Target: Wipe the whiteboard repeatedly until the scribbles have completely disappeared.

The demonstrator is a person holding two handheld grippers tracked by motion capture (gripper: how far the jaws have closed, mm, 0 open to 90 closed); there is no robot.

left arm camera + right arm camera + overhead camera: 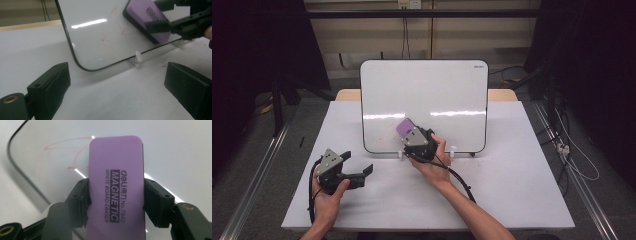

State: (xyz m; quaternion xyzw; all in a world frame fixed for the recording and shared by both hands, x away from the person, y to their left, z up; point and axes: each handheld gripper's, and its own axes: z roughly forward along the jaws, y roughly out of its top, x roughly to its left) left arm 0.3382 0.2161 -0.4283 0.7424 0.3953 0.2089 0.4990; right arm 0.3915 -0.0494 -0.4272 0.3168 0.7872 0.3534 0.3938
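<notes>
A whiteboard (427,95) stands upright on small white feet at the back of the table. Faint red pen lines (110,27) mark its lower left part. My right gripper (409,131) is shut on a purple magnetic board eraser (116,187), its two jaws pressing the eraser's long sides. The eraser (147,18) lies against the board's face just right of the red lines (67,147). My left gripper (359,167) rests low at the table's front left, open, with nothing between its jaws (120,92).
The white table (522,175) carries the board; its bare surface stretches right and in front. A white plastic foot (137,58) props the board's lower edge. Dark stands and cables lie on the floor to both sides.
</notes>
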